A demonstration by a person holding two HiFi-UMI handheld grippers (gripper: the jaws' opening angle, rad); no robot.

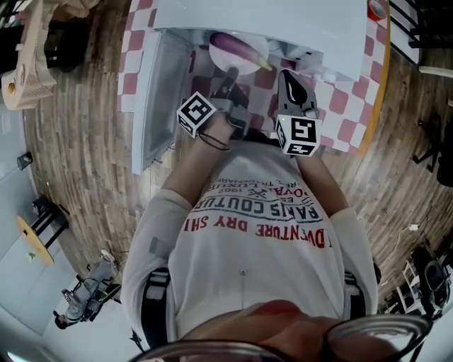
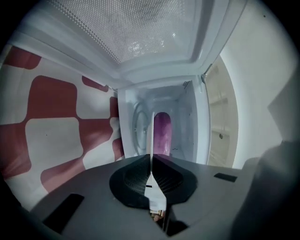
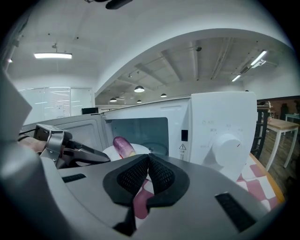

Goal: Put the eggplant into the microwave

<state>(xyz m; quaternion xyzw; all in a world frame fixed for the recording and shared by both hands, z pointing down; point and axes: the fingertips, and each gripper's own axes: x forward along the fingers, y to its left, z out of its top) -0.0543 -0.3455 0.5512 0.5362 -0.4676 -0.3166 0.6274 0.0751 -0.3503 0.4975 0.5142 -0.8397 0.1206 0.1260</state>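
Observation:
A purple eggplant [image 1: 239, 47] lies on a white plate [image 1: 244, 63] at the mouth of the white microwave [image 1: 283, 21], whose door [image 1: 152, 99] hangs open to the left. My left gripper [image 1: 230, 72] is shut on the plate's near rim. In the left gripper view the rim shows as a thin white strip [image 2: 152, 136] between the pads, with the eggplant [image 2: 162, 133] beyond it inside the cavity. My right gripper [image 1: 289, 76] hovers just right of the plate, shut and empty. In the right gripper view its pads [image 3: 148, 161] meet below the eggplant [image 3: 123, 146] and the left gripper [image 3: 70, 151].
The microwave stands on a red-and-white checked cloth [image 1: 340, 106] near the table's front edge. Its control panel with a round dial [image 3: 227, 146] is right of the opening. Wooden floor surrounds the table, with black chairs [image 1: 432, 42] at right and a wooden stool [image 1: 28, 71] at left.

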